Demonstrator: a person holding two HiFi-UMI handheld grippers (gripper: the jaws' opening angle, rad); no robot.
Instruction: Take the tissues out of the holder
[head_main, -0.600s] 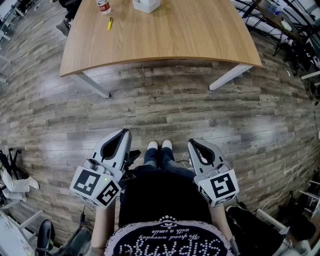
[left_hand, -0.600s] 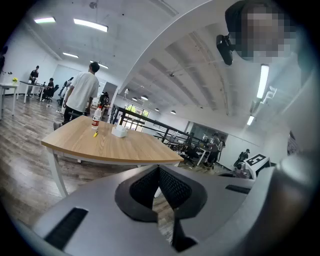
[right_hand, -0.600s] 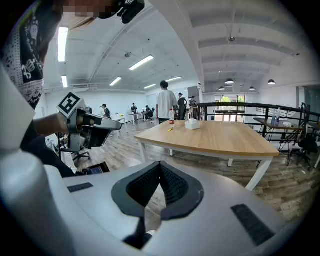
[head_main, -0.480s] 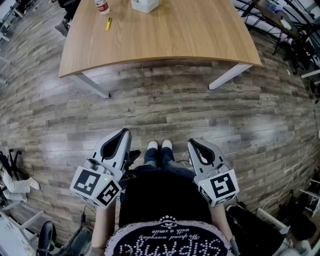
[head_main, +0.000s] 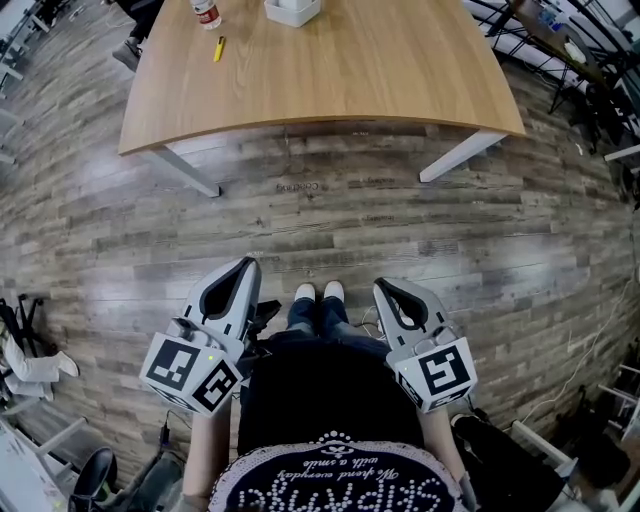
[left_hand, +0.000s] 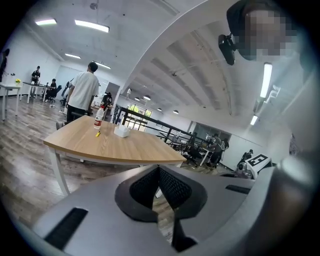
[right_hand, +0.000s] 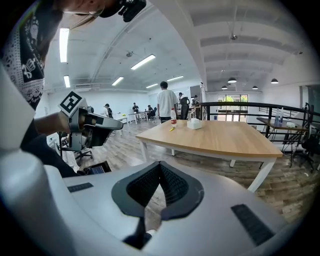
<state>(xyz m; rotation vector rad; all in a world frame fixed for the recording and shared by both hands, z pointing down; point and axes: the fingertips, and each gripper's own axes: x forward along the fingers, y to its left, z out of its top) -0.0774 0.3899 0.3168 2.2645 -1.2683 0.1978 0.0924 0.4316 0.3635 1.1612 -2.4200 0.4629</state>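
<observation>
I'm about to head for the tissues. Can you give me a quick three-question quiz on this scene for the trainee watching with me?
1. True or false: the right gripper is shut on a tissue.
2. Where is the white tissue holder? A) on the table, near the bottle; B) on a chair; C) on a shelf.
3. Fill in: the small marker lying on the table by the bottle is coloured ____.

Key: 1 false, its jaws are together with nothing between them. 2 A. 3 yellow.
</observation>
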